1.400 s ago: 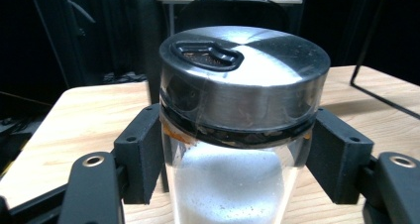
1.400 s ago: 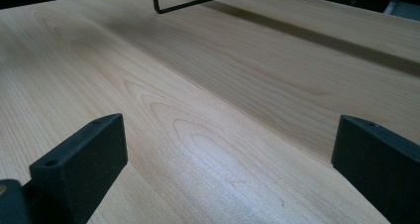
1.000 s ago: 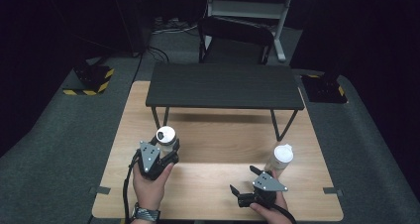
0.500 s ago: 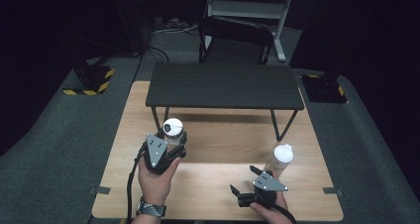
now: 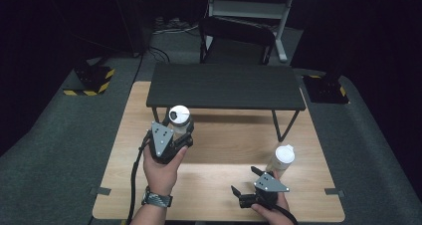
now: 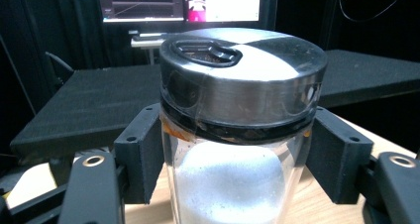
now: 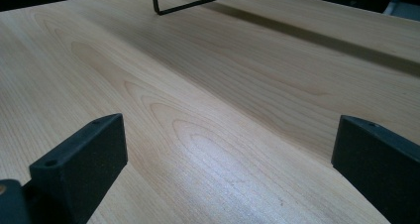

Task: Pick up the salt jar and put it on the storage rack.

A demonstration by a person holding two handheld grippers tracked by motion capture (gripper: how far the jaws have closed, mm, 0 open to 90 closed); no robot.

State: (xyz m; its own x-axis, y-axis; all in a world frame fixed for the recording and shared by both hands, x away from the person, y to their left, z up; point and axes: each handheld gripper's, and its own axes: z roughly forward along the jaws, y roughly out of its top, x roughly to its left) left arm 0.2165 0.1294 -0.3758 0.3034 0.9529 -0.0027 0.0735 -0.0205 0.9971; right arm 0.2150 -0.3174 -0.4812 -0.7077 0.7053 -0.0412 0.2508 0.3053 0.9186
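Observation:
My left gripper [image 5: 178,133] is shut on a glass shaker jar [image 5: 179,116] and holds it upright above the wooden table [image 5: 219,195], just in front of the black low shelf [image 5: 224,85]. Seen from the left gripper view, the jar [image 6: 237,85] has a silver lid with a flip tab and white powder inside; both pads [image 6: 141,149] press on the glass below the lid, with the left gripper [image 6: 233,174] around it. A second jar [image 5: 282,158] with a white lid stands at the right. Just left of that jar, my right gripper [image 5: 247,181] rests open, its jaws [image 7: 223,169] apart over bare wood.
The black shelf stands on thin metal legs [image 7: 193,1] across the far half of the table. Beyond the table stand a dark chair [image 5: 236,38] and a white metal frame [image 5: 249,8]. Monitors [image 6: 181,3] glow behind the shelf.
My left hand has raised the jar off the table and carried it forward and slightly right, toward the shelf's front edge. The right hand and the white-lidded jar have kept still.

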